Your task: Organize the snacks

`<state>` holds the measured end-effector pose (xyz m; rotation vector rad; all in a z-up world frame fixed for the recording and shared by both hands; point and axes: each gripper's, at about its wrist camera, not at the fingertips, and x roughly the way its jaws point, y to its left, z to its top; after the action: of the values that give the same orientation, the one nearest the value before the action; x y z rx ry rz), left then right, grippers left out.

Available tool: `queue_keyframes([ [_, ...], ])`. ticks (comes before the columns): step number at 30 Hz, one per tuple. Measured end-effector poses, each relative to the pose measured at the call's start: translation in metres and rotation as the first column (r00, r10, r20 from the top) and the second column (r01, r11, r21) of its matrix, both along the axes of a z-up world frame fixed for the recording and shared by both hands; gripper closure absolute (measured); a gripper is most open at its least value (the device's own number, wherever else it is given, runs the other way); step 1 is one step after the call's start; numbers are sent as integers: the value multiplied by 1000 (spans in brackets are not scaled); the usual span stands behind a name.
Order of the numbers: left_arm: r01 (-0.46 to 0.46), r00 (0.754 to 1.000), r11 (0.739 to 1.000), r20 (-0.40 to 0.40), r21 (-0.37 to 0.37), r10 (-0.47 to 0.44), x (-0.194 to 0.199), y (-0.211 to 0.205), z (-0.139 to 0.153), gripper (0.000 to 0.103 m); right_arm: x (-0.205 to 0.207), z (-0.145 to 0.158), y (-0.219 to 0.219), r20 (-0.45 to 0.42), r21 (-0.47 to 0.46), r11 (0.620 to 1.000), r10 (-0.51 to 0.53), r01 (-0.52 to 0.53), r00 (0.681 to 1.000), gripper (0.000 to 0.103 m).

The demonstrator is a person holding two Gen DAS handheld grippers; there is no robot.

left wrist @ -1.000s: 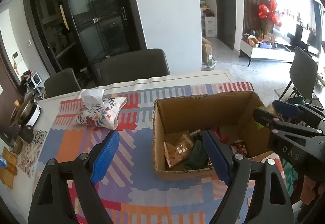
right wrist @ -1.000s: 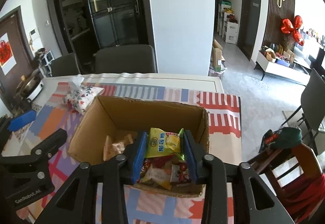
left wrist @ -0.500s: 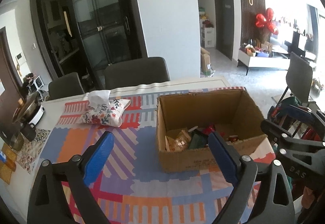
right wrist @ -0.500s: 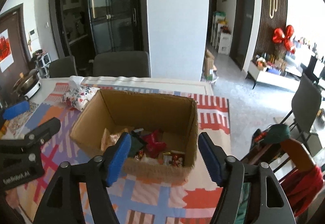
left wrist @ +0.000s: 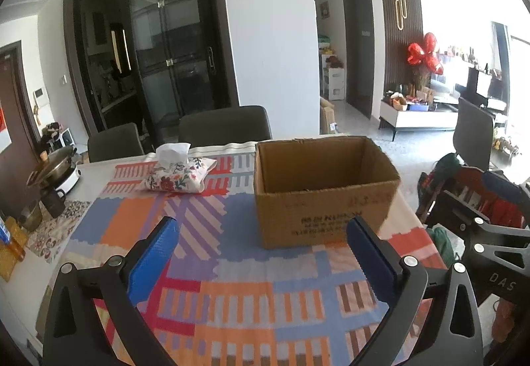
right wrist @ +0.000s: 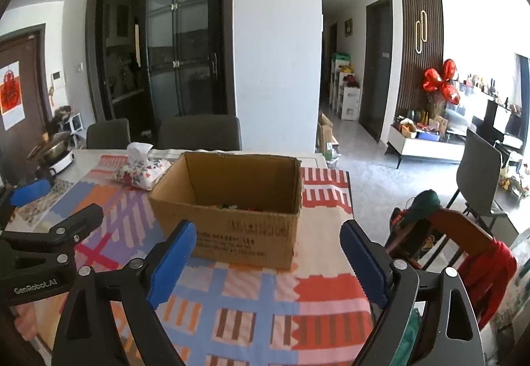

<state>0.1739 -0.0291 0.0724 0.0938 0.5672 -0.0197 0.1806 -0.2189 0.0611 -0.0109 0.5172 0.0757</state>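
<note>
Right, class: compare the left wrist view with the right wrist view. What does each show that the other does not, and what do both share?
Only the left wrist view shows the dark mug beside the cooker and the empty left tool from behind.

Only the right wrist view shows snack packets peeking above the box's near wall, the red paper door hanging, and the empty right tool from behind.

Both share the open brown cardboard box, floral fabric tissue pouch, colourful patchwork tablecloth and red heart balloons.
</note>
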Motion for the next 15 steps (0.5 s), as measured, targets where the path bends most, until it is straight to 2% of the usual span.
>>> queue_keyframes([
  [7,-19,999,1000,37,8,19,-41,3,-4,0,-38,-8,0,10,31,1000,-5,5,1000,13],
  [15,-31,997,999,74,-18,32,-78,7,-5,0,-71,-12,-2,29,51,999,-16,15,999,13],
])
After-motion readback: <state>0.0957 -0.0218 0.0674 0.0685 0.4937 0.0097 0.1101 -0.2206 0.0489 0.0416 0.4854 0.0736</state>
